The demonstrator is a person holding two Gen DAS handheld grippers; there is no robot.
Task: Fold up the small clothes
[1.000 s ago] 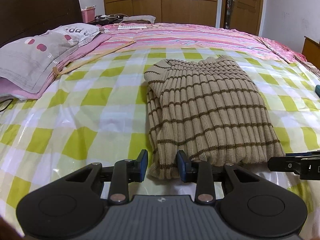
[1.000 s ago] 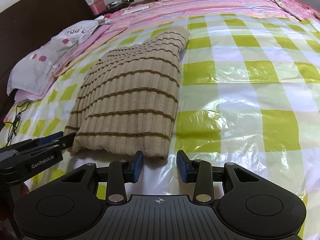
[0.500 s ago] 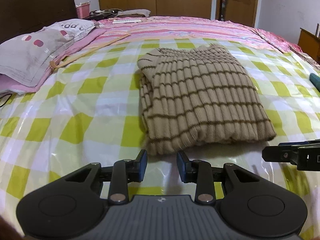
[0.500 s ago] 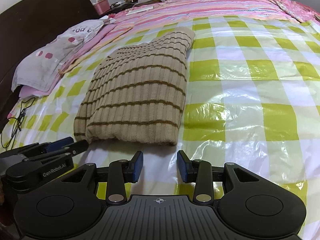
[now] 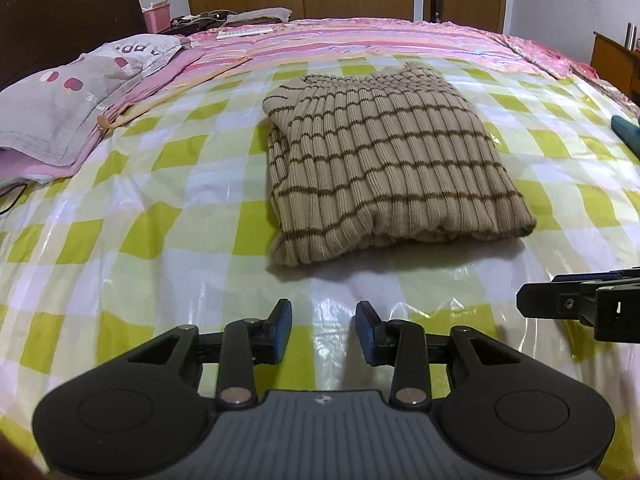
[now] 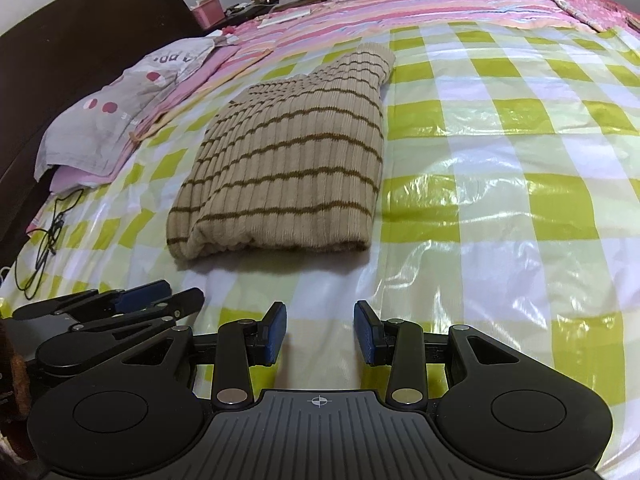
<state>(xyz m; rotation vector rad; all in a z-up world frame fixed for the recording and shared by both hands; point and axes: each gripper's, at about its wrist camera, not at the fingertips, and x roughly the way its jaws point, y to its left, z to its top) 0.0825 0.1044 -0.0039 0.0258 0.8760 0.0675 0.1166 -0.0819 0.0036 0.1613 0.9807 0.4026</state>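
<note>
A beige ribbed sweater with thin brown stripes (image 5: 380,156) lies folded into a flat rectangle on the green-and-white checked plastic sheet (image 5: 168,216) on the bed. It also shows in the right wrist view (image 6: 288,168). My left gripper (image 5: 323,330) is open and empty, a short way in front of the sweater's near edge. My right gripper (image 6: 320,330) is open and empty, also short of the near edge, to the right of the left one. Each gripper shows at the edge of the other's view.
A grey pillow (image 5: 68,92) on pink bedding lies at the left by the dark headboard (image 6: 60,80). A pink striped blanket (image 5: 360,40) covers the far bed. A black cable (image 6: 48,236) lies at the left edge. A teal object (image 5: 626,130) sits far right.
Both grippers have pulled back from the sweater's near edge, which the left one was around a second ago. The sweater lies folded and still.
</note>
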